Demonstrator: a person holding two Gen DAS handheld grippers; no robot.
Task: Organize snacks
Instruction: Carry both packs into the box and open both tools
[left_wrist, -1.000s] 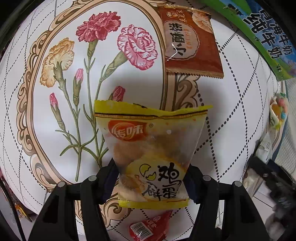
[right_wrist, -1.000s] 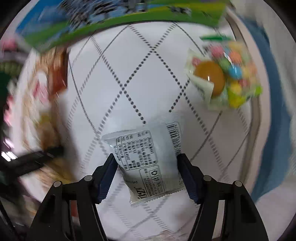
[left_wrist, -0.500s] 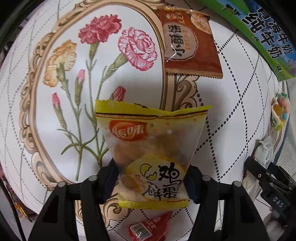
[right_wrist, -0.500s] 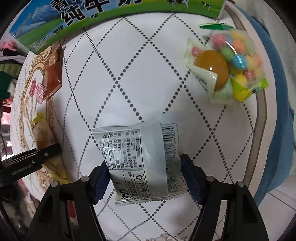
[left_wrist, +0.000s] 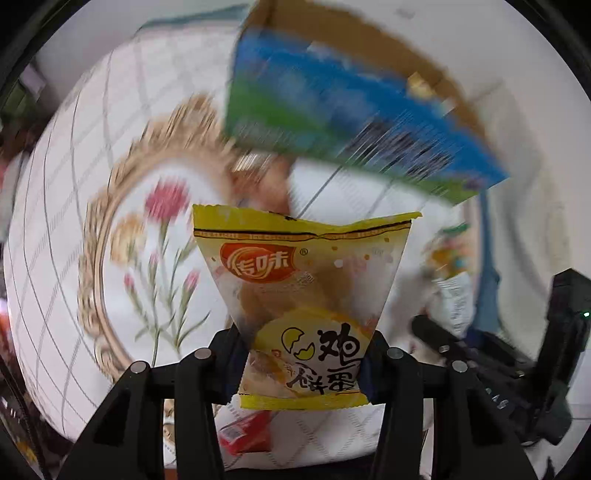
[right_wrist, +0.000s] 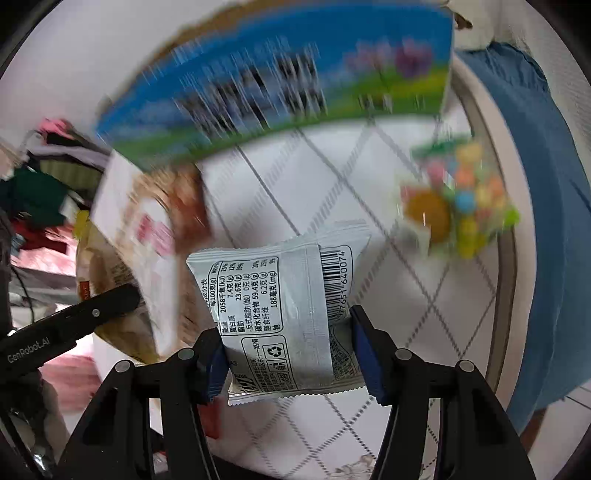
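Note:
My left gripper (left_wrist: 303, 362) is shut on a yellow egg-biscuit packet (left_wrist: 303, 288) and holds it up above the flowered tablecloth (left_wrist: 55, 229). My right gripper (right_wrist: 288, 358) is shut on a white snack packet (right_wrist: 280, 306), label side up, lifted off the cloth. A blue and green milk carton box (left_wrist: 332, 114) with an open top stands at the back; it also shows in the right wrist view (right_wrist: 280, 85). The right gripper shows at the right of the left wrist view (left_wrist: 498, 354).
A brown snack packet (left_wrist: 258, 177) lies under the box edge, blurred. A bag of coloured candies (right_wrist: 461, 206) lies near the table's right rim. A red packet (left_wrist: 247, 432) lies below the left gripper. A blue cloth (right_wrist: 546, 221) hangs past the table edge.
Both grippers have risen and tilted up toward the box with their packets. The white packet is now off the table. The views are motion-blurred.

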